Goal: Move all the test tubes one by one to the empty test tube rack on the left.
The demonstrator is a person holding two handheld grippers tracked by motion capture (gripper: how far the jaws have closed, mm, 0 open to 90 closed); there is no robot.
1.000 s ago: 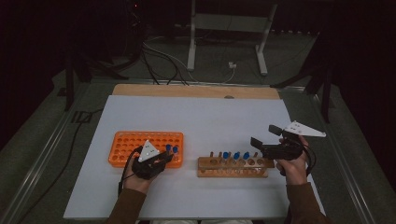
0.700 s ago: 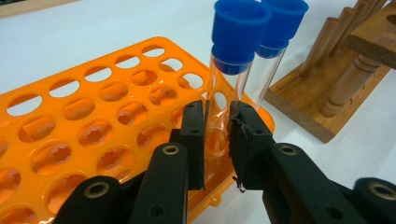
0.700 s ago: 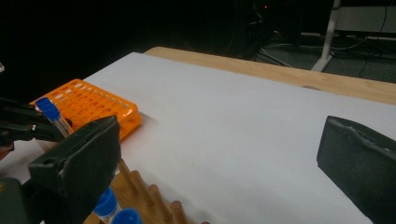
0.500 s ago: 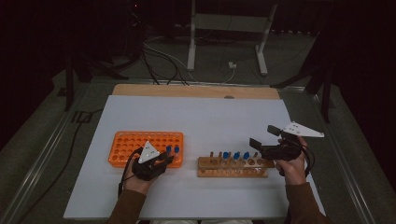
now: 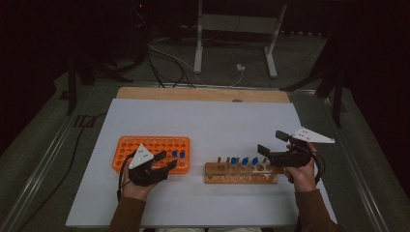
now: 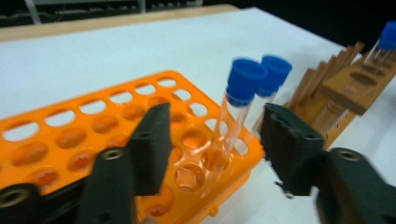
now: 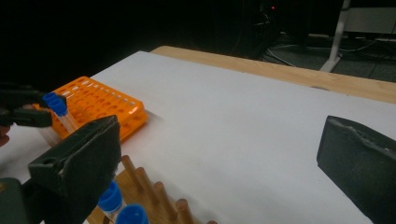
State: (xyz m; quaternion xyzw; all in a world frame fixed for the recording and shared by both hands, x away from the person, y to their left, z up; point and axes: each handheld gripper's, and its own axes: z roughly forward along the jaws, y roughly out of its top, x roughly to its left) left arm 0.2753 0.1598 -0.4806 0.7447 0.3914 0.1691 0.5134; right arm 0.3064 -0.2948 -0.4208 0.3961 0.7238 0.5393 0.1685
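Observation:
An orange tube rack (image 5: 145, 145) (image 6: 93, 135) lies at the left of the white sheet. Two blue-capped tubes (image 5: 178, 154) (image 6: 238, 107) stand in its right end. My left gripper (image 5: 166, 160) (image 6: 217, 121) is at that end, and its jaws have just been opening. The nearer tube stands between the pads, which do not touch it. A wooden rack (image 5: 241, 173) (image 6: 345, 88) to the right holds blue-capped tubes (image 5: 244, 161) (image 7: 121, 205). My right gripper (image 5: 270, 142) (image 7: 219, 140) hovers over the wooden rack's right end, wide open with nothing between its jaws.
The white sheet (image 5: 208, 121) covers the table, with a wooden strip (image 5: 203, 94) along its far edge. Metal rails run down both sides. Beyond the table, a metal stand (image 5: 232, 29) and cables lie on the dark floor.
The left gripper's jaws have spread apart around the tube in the orange rack. Both hands have stayed almost where they were.

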